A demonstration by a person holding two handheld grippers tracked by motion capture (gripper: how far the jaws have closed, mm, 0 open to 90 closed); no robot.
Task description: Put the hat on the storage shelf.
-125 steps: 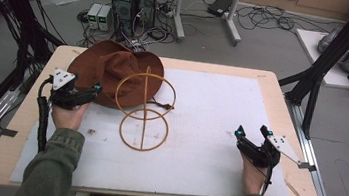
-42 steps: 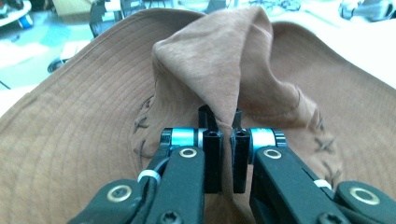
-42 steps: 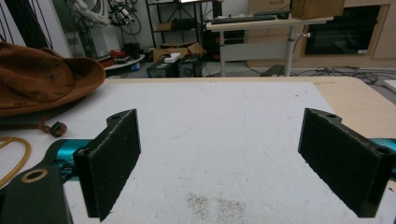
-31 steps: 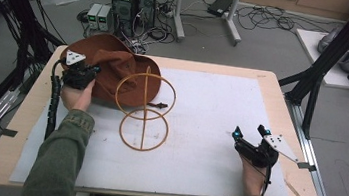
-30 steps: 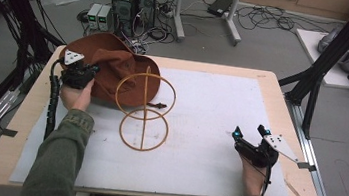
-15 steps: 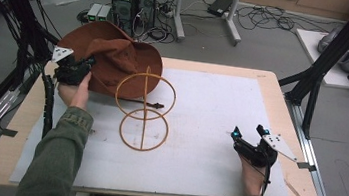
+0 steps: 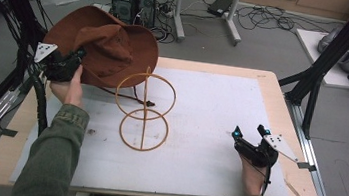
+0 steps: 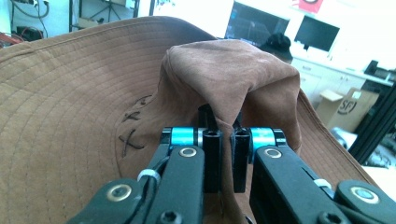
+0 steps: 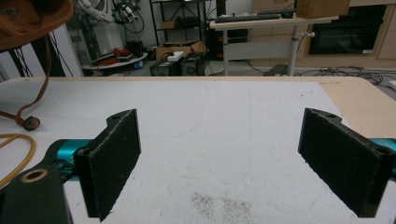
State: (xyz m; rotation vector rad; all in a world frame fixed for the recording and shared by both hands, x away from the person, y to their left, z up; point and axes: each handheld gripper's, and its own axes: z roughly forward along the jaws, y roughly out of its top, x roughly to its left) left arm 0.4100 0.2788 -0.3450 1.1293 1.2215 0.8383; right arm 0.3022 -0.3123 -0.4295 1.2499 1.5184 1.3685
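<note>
The left gripper (image 7: 69, 60) is clamped on the brown hat (image 7: 103, 49), its jaws pinching a fold of the crown. In the high view the hat now hangs clear of the table (image 7: 226, 74), tipped up above the far left corner, whereas a second ago it still lay partly on the white mat (image 7: 209, 127) with its brim against the wooden ring stand (image 7: 144, 109). The left hand (image 7: 69, 87) has risen with it. A thin cord trails from the hat down behind the stand's upper ring. The right gripper (image 7: 247, 142) rests on the mat near the right edge, in the same place as before, jaws standing wide apart with nothing between them.

In the left gripper view the two black jaws meet on a ridge of soft, suede-like material (image 8: 233, 84). The wide brim (image 8: 65, 93) shows rows of concentric stitching, and two dark hand-drawn marks (image 8: 130, 126), perhaps "x x", sit near the crown's base. A cardboard box (image 8: 348, 109) in the background bears lettering that looks like "SF".

In the right gripper view the jaws frame bare mat (image 9: 219, 140); the hat's edge (image 9: 32, 18) hangs at the upper left, its cord ending in a small bead (image 9: 31, 122) on the mat.
</note>
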